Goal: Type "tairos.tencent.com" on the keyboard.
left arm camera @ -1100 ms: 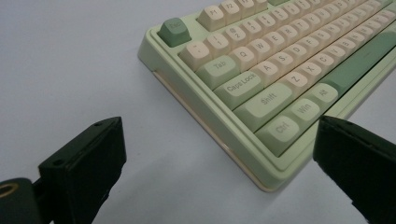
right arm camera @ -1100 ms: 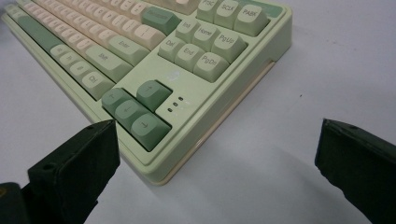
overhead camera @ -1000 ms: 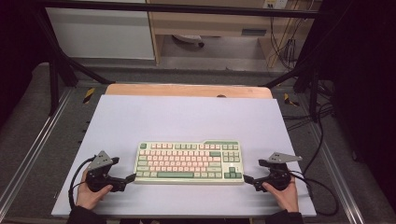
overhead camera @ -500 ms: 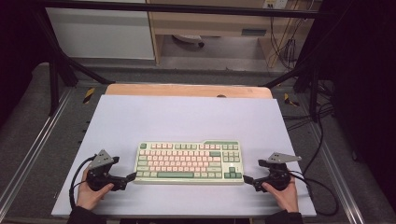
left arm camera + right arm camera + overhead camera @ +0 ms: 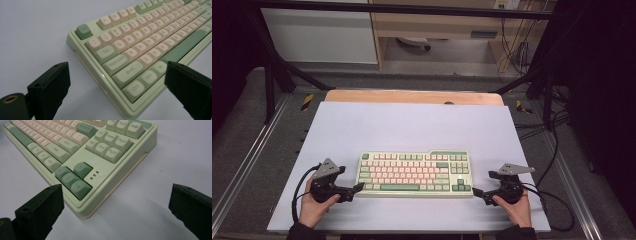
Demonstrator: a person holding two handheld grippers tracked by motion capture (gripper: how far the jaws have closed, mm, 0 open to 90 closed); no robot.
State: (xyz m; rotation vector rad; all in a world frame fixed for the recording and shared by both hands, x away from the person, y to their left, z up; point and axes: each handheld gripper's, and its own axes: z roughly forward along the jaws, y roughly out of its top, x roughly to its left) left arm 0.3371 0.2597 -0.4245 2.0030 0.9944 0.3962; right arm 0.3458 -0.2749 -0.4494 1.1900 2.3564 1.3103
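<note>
Keyboard (image 5: 414, 174): one, lying flat in the lower middle of the high view; a pale green plastic case shaped as a long rectangle, carrying smooth rounded keycaps in cream and darker green.
Left gripper (image 5: 358, 187): one, black, sitting at the lower left of the high view, just beside the keyboard's near left corner; its jaws are standing wide apart, holding nothing.
Right gripper (image 5: 477, 192): one, black, sitting at the lower right, just beside the near right corner; its jaws are also gaping, gripping nothing.
Hands: two, each wrapping a gripper handle at the bottom edge.
Table (image 5: 412, 125): one, showing a matte white top.
</note>
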